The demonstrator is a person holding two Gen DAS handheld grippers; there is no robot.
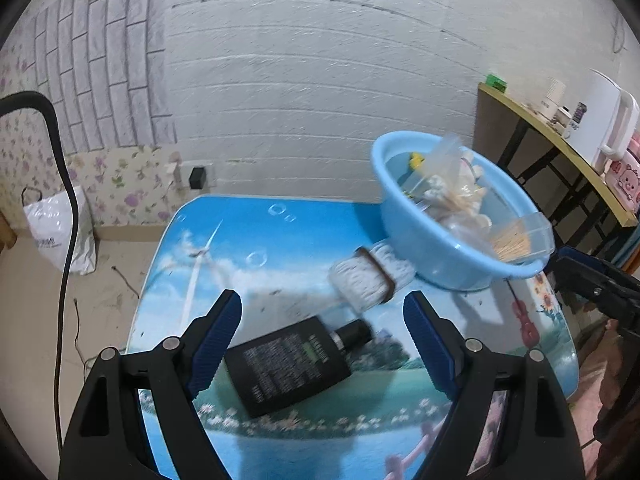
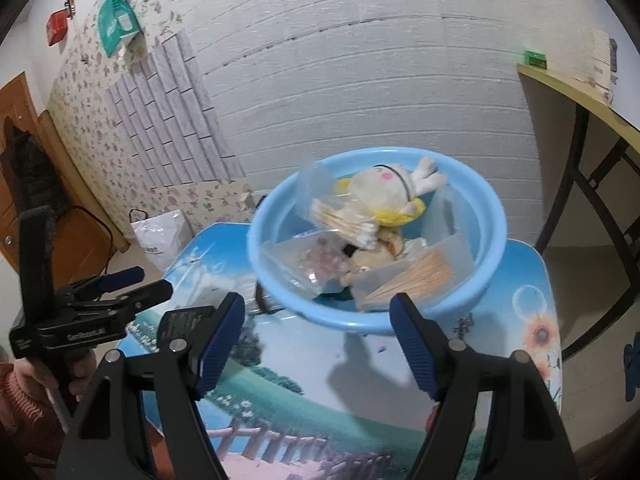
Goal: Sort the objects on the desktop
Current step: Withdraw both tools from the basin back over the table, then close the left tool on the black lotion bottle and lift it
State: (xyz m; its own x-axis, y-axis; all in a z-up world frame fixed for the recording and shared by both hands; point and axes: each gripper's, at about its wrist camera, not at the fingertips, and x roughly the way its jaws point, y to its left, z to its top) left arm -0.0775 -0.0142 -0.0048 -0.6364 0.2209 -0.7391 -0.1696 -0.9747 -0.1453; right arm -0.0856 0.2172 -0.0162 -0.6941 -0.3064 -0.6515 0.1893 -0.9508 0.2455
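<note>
With the left claw (image 1: 322, 332) spread and empty above the flat black plastic bottle (image 1: 288, 364) lying on the picture-printed surface (image 1: 248, 240), straddle the bottle's narrow sides before squeezing. The right claw (image 2: 318, 336), spread and empty, faces the round light-blue plastic basin (image 2: 494, 236), the likely destination.

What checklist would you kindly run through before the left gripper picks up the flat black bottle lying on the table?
1. Left gripper jaws open, nothing between the pads: ok.
2. Flat black bottle lies free on the table, below the open jaws: ok.
3. White woven pouch is apart from the bottle: ok.
4. Right gripper empty: ok.
5. Round blue plastic basin has room left: cannot tell.
</note>
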